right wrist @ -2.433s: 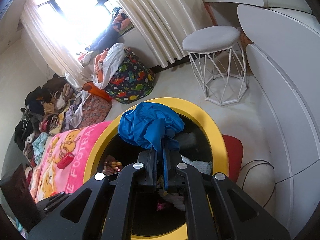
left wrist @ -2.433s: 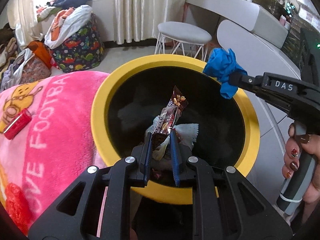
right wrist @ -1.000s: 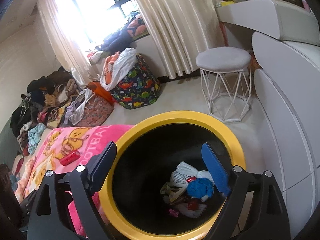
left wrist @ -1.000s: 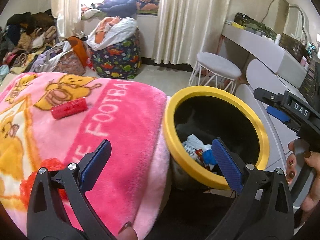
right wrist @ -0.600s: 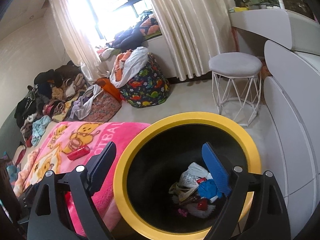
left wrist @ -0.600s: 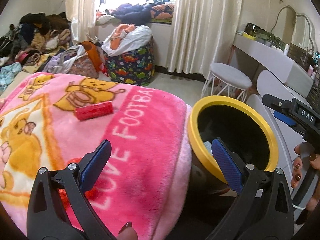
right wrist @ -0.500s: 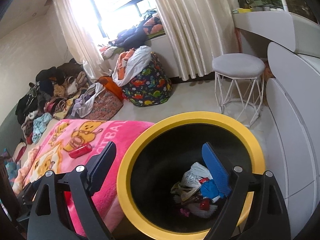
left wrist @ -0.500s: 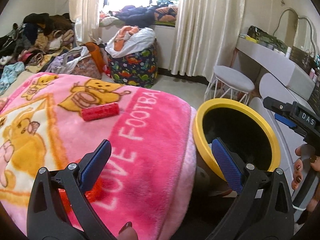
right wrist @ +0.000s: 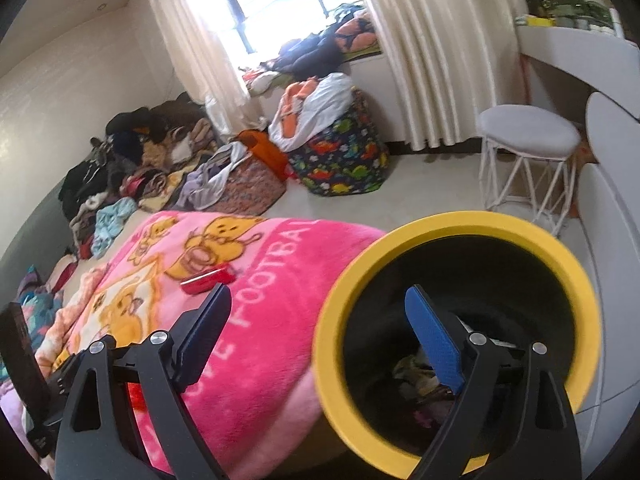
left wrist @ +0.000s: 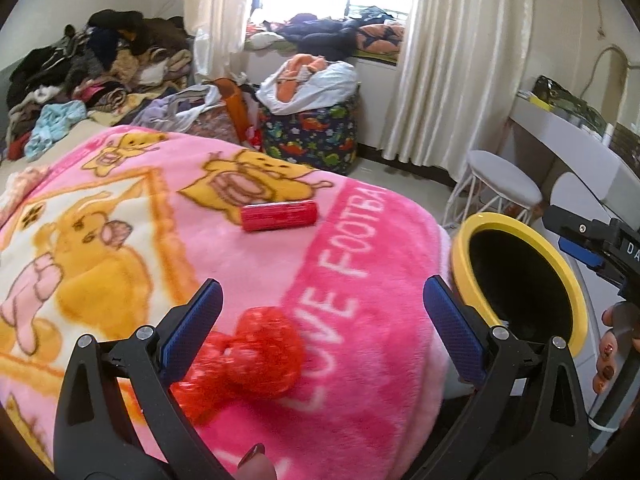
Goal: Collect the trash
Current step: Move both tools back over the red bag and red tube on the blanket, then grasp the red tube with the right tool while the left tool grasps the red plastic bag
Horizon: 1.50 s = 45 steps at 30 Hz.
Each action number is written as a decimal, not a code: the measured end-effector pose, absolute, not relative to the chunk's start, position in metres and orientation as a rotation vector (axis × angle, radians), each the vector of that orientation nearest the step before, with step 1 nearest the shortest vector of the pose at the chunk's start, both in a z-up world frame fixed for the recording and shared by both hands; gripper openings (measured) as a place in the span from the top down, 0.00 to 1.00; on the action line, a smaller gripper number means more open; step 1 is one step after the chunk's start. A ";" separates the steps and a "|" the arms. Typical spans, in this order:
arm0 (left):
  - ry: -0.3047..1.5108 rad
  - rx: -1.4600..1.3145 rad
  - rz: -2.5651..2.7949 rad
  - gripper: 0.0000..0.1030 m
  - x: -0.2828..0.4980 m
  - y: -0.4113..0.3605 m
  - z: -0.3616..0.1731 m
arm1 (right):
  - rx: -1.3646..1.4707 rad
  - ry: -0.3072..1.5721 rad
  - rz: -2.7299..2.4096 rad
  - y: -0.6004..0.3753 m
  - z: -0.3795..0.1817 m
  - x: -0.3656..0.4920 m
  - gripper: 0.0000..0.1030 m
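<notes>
A red wrapper roll (left wrist: 279,217) lies on the pink blanket (left wrist: 352,360); it also shows in the right wrist view (right wrist: 207,280). A crumpled red mesh piece (left wrist: 256,356) lies on the blanket just ahead of my left gripper (left wrist: 320,328), which is open and empty above it. The yellow-rimmed black bin (right wrist: 568,264) holds several pieces of trash (right wrist: 420,376). My right gripper (right wrist: 320,328) is open and empty over the bin's left rim. The bin also shows in the left wrist view (left wrist: 460,264), with my right gripper at the far right.
A white stool (right wrist: 528,136) and a white curved desk (right wrist: 576,60) stand right of the bin. A dinosaur-print laundry bag (right wrist: 344,160) and clothes piles (left wrist: 100,68) sit by the curtained window.
Both grippers let go of their trash into the bin and opened. Both then swung left, away from the bin toward the blanket; the red mesh piece came into view under my left gripper.
</notes>
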State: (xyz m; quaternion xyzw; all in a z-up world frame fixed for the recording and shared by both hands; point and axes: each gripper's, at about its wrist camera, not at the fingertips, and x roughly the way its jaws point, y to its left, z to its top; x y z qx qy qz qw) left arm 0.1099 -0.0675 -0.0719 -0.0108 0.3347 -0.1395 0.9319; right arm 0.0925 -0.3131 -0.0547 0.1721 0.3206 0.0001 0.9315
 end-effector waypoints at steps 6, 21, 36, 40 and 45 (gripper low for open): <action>0.701 -0.047 -0.246 0.10 0.113 -0.041 -0.078 | 0.316 0.683 0.066 -0.284 -0.054 0.113 0.17; 0.846 -0.057 -0.182 0.10 0.101 0.028 -0.127 | -0.102 0.778 0.392 -0.179 -0.068 0.216 0.13; 0.895 -0.076 -0.230 0.31 0.113 0.025 -0.148 | -0.708 0.910 0.593 -0.090 -0.139 0.297 0.14; 0.890 -0.056 -0.221 0.47 0.113 0.026 -0.148 | -0.774 0.984 0.634 -0.078 -0.161 0.312 0.36; 0.880 -0.041 -0.215 0.74 0.113 0.029 -0.146 | -0.628 1.010 0.627 -0.088 -0.162 0.308 0.61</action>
